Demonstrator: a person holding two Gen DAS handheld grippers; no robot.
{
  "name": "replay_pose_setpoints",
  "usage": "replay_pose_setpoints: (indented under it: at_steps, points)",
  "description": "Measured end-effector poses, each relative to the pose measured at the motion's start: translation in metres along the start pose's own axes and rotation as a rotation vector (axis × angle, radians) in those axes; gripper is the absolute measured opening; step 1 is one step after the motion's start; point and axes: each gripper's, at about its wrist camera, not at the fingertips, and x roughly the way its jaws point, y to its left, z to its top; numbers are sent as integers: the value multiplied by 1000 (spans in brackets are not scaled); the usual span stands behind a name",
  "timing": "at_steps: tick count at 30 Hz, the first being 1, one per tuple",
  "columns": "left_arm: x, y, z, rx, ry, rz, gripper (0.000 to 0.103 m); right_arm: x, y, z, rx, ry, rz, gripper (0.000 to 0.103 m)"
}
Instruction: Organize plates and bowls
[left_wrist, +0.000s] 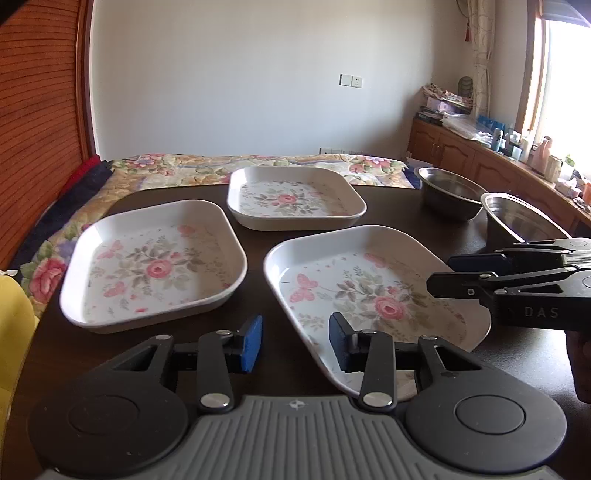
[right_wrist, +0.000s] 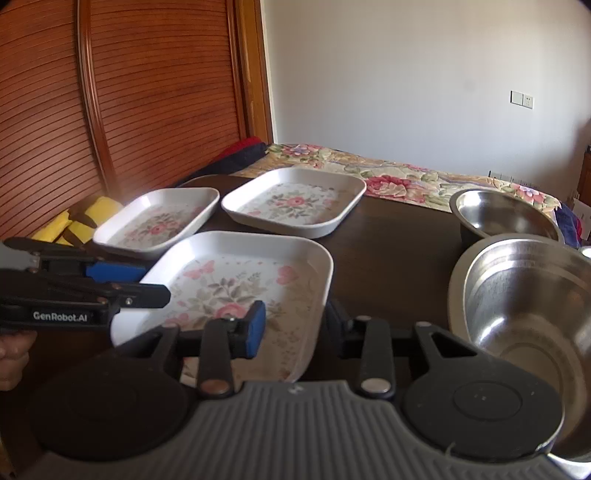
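Three white square plates with a rose print lie on the dark table: a left plate (left_wrist: 155, 266), a far plate (left_wrist: 291, 199) and a near plate (left_wrist: 369, 295) (right_wrist: 229, 280). My left gripper (left_wrist: 295, 343) is open and straddles the near plate's left rim. My right gripper (right_wrist: 297, 326) is also open and straddles that plate's right rim, one blue pad over the plate's inside. Nothing is clamped. Two steel bowls stand to the right, a far bowl (right_wrist: 506, 218) and a near bowl (right_wrist: 524, 295).
A bed with a floral quilt (left_wrist: 258, 162) runs along the table's far edge. A slatted wooden wardrobe (right_wrist: 129, 110) and yellow cloth (right_wrist: 96, 210) are at the left. A cluttered wooden cabinet (left_wrist: 480, 155) stands under the window. A hand (right_wrist: 11, 354) holds the left gripper.
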Motion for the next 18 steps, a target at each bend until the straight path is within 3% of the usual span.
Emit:
replay_pose_setpoints:
  at_steps: [4, 9, 18]
  points:
    - [3, 1, 0, -18, 11, -12, 30, 3, -5, -1, 16, 11, 7, 27]
    - [3, 0, 0, -30, 14, -24, 22, 4, -6, 0, 20, 17, 13, 25]
    - [1, -1, 1, -36, 16, -20, 20, 10, -10, -3, 39, 35, 17, 16]
